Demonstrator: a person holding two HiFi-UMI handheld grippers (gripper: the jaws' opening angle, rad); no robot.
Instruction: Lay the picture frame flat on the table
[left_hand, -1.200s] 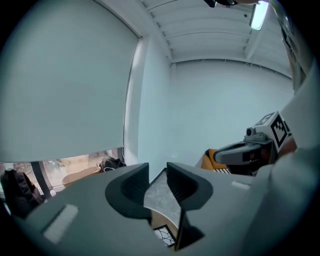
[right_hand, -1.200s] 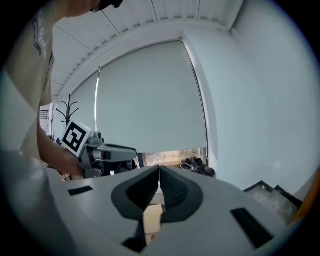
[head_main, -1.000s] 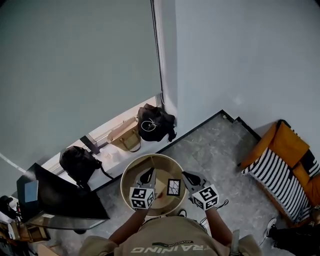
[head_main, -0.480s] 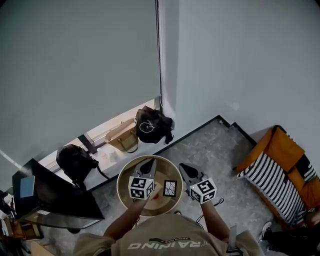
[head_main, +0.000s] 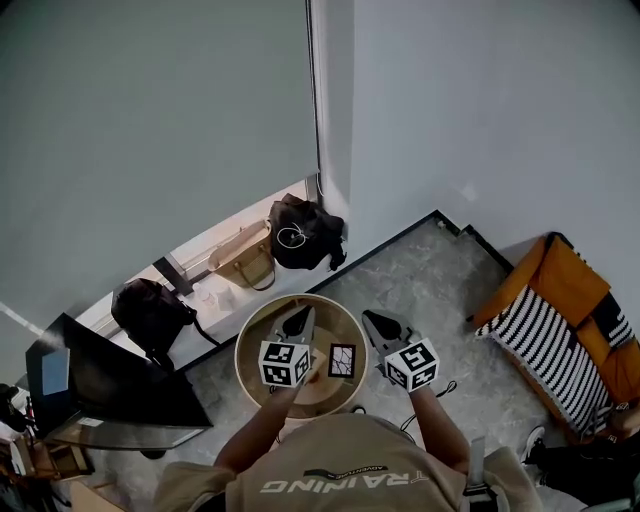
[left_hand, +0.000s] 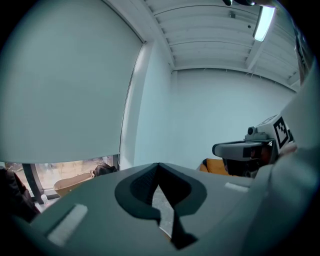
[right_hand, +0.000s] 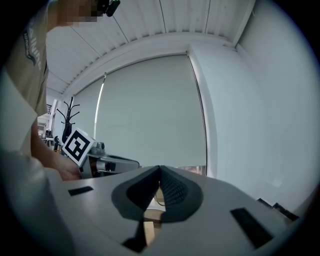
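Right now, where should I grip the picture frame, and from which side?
Likely its top edge, from the right with the right gripper: the picture frame seems propped up facing the person, its thin rim free and that gripper nearest.

Head view: the picture frame (head_main: 342, 360) on the round table (head_main: 258, 335) is too small to read; a dark-rimmed face shows, but whether it stands, leans or lies flat cannot be told. The table's near rim is lost under the left gripper (head_main: 298, 318), the right gripper (head_main: 372, 320) and the person's shoulders (head_main: 330, 480), which the bottom edge cuts off, and the striped orange chair (head_main: 560, 330) runs off the right edge. In both gripper views the gripper's own grey body fills the lower half and hides table and frame; only a pale sliver, possibly table wood, shows below the right gripper's tips.
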